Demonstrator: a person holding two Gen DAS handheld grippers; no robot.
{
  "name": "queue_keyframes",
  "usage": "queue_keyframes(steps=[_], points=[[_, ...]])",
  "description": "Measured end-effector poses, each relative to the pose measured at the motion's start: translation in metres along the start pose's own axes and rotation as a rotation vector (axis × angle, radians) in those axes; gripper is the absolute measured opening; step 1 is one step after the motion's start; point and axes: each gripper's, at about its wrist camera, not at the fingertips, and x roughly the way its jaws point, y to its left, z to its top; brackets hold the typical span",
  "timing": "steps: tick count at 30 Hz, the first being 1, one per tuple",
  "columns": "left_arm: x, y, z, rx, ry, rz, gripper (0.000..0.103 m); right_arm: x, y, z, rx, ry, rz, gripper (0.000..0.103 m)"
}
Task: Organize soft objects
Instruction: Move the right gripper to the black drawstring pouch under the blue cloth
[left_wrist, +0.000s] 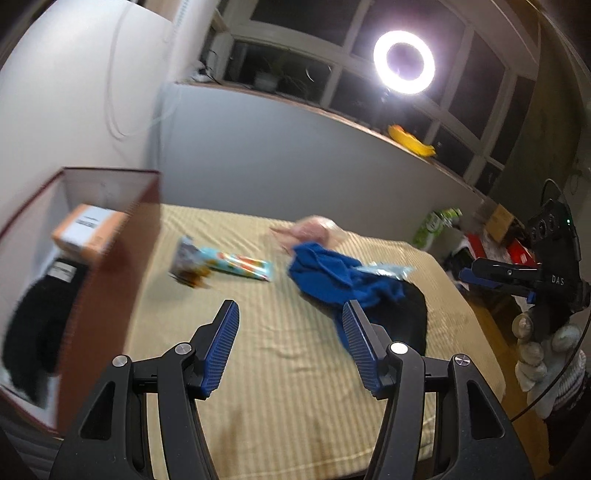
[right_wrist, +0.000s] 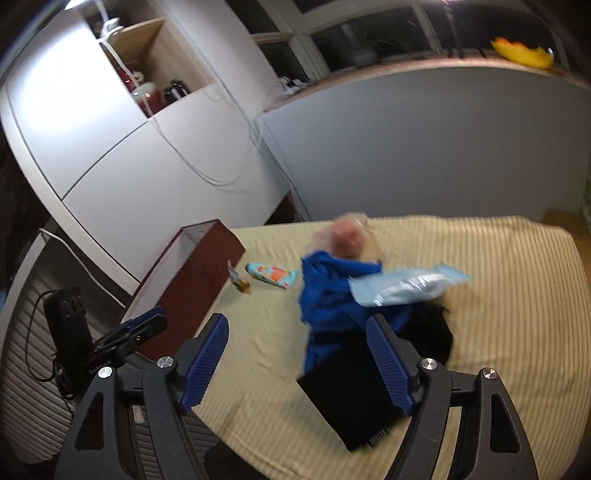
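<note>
At the centre of the striped bed, the blue cloth lies heaped on a black garment; both grippers, left and right, hover empty, jaws apart, likely for the box at left.

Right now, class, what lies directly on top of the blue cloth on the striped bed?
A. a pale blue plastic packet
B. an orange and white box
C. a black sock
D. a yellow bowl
A: in the right wrist view the pale blue plastic packet rests across the upper folds of the blue cloth, which itself lies partly over a black garment on the striped bed.
</note>
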Motion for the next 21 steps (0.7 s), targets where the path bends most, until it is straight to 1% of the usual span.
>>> queue_keyframes(steps=[2,5,8,12,15,16,17,18,21], points=[[0.01,-0.01,-0.003,0.004,0.017,-0.017,0.058,0.0,-0.011,-0.003,0.021,0.021,0.003,0.074],[0.023,-0.021,-0.005,0.01,0.04,-0.032,0.058,0.006,-0.022,-0.004,0.061,0.045,0.034,0.074],[0.035,-0.033,-0.006,0.023,0.061,-0.042,0.058,0.008,-0.033,-0.005,0.093,0.044,0.056,0.074],[0.048,-0.042,-0.007,0.039,0.085,-0.048,0.058,0.01,-0.049,-0.004,0.134,0.035,0.046,0.074],[0.057,-0.046,-0.008,0.047,0.1,-0.049,0.058,0.009,-0.064,-0.005,0.157,0.032,0.018,0.074],[0.059,-0.046,-0.008,0.044,0.105,-0.054,0.058,0.009,-0.069,-0.006,0.165,0.034,0.014,0.073],[0.061,-0.046,-0.007,0.041,0.113,-0.061,0.058,0.009,-0.074,-0.008,0.173,0.036,0.013,0.068],[0.064,-0.048,-0.008,0.04,0.122,-0.07,0.058,0.009,-0.078,-0.009,0.179,0.04,0.011,0.066],[0.071,-0.055,-0.013,0.044,0.146,-0.095,0.058,0.01,-0.089,-0.014,0.19,0.049,-0.005,0.066]])
